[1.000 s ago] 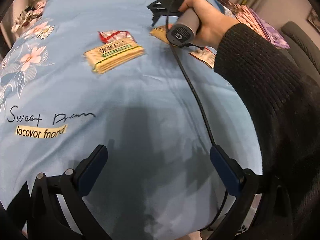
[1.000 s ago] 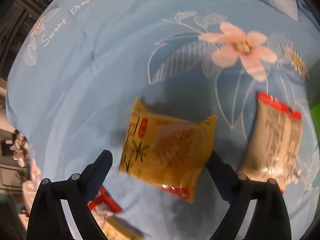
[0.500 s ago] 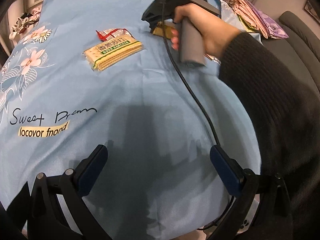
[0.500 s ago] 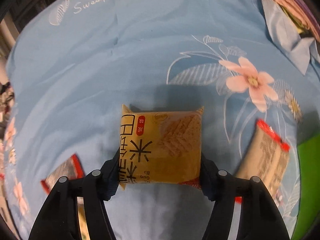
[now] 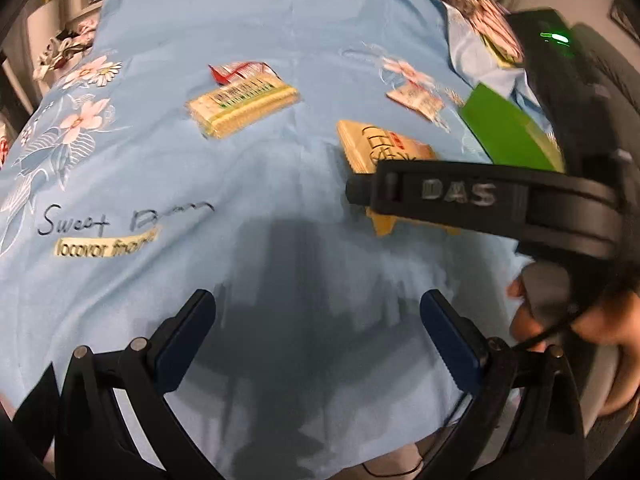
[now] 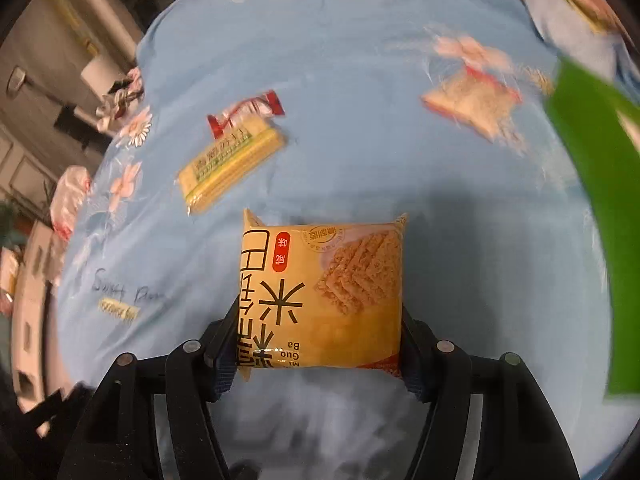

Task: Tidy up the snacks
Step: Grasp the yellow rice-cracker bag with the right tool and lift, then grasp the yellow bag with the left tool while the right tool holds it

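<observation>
Right gripper (image 6: 320, 360): I have it clenched on the yellow snack pack (image 6: 322, 292), lifted for sorting.
Left gripper (image 5: 320, 328): released, empty, lower frame.
Green box (image 6: 592, 208): right edge, probably the destination.

Looking down over a blue floral bedsheet (image 5: 280, 184). Left tongs (image 5: 318, 322) hanging open above bare fabric, gripping nothing. Right tongs (image 5: 404, 188) reaching in from the right, clamping a yellow snack packet (image 5: 376, 148), a hand (image 5: 568, 320) wrapping the grey handle. Cracker pack (image 5: 244, 104) lying further up the sheet, touching a red-and-white wrapper (image 5: 236, 72). Small red-edged packet (image 5: 416, 98) resting near a green box (image 5: 508, 132).
</observation>
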`<action>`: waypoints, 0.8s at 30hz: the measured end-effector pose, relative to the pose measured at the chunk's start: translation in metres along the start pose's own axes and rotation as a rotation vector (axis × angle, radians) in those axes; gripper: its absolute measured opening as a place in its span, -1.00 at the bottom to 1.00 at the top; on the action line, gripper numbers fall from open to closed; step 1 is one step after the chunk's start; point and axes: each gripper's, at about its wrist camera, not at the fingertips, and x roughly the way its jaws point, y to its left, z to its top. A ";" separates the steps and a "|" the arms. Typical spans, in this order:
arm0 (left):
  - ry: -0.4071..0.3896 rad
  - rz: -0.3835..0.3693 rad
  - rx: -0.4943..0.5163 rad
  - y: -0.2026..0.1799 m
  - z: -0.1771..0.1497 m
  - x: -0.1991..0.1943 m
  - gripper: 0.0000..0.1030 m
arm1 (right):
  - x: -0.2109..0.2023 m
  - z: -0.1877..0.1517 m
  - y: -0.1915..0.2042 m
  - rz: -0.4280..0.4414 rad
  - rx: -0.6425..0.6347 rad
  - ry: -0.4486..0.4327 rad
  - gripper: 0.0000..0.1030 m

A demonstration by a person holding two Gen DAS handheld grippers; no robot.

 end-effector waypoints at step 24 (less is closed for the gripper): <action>-0.076 -0.372 -0.207 0.029 0.027 0.003 0.99 | -0.009 -0.019 -0.086 0.403 0.404 -0.200 1.00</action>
